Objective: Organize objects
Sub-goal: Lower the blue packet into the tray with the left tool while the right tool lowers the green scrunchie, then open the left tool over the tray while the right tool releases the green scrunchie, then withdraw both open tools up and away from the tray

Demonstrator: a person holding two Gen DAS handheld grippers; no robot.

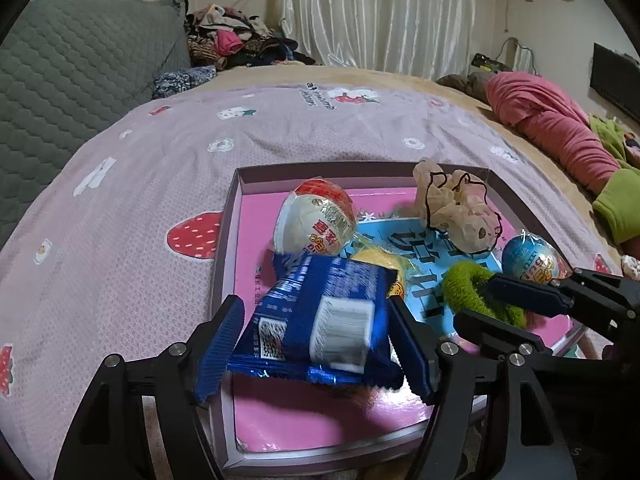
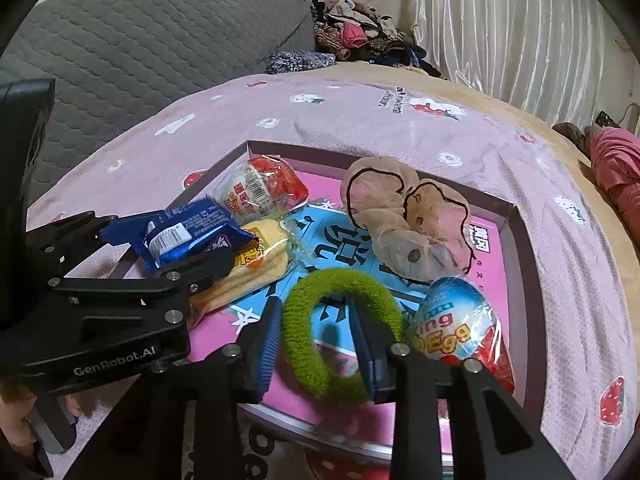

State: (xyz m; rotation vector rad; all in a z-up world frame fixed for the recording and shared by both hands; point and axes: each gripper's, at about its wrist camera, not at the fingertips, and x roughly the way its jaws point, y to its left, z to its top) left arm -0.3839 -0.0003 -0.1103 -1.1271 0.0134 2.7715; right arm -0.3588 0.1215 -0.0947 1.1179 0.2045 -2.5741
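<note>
A blue snack packet [image 1: 320, 320] hangs blurred and tilted between the fingers of my left gripper [image 1: 316, 308] over the near left of a pink tray [image 1: 228, 240]; the jaws stand wide at its edges and look loose on it. In the right wrist view, my right gripper [image 2: 314, 308] is open. One side of a fuzzy green hair tie [image 2: 304, 344] lies between its fingers on the tray floor, and the right finger pokes through the ring. The right gripper [image 1: 480, 300] also shows beside the left one.
The tray [image 2: 520, 240] lies on a pink strawberry-print bedspread [image 1: 160, 168]. In it are a red-and-white egg [image 1: 316, 216], a blue egg [image 2: 456, 320], a beige scrunchie [image 2: 400, 216] and a yellow snack [image 2: 256, 264]. A grey quilt [image 1: 72, 60] and clothes [image 1: 552, 128] lie around.
</note>
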